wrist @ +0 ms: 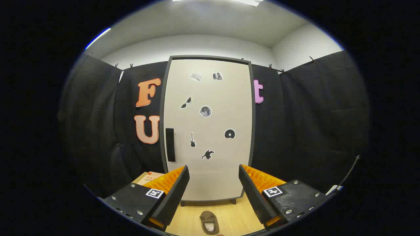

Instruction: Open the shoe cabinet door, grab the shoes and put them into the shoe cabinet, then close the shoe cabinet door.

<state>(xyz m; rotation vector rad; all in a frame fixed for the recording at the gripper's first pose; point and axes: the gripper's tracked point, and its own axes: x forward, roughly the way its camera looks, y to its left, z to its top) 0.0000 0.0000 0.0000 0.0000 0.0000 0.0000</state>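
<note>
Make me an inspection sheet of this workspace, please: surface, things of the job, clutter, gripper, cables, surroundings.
Surface: light wooden floor, bare around the shoe.
Job's things: shoe cabinet door shut, dark handle at its left edge, stickers on it; one brown shoe on the floor between the fingers, in front of the cabinet.
Clutter: cardboard box left of the cabinet, partly hidden.
Gripper: gripper open, fingers apart, holding nothing, facing the door.
Cables: thin dark cable at the right.
Surroundings: black cloth wall, white ceiling above.
</note>
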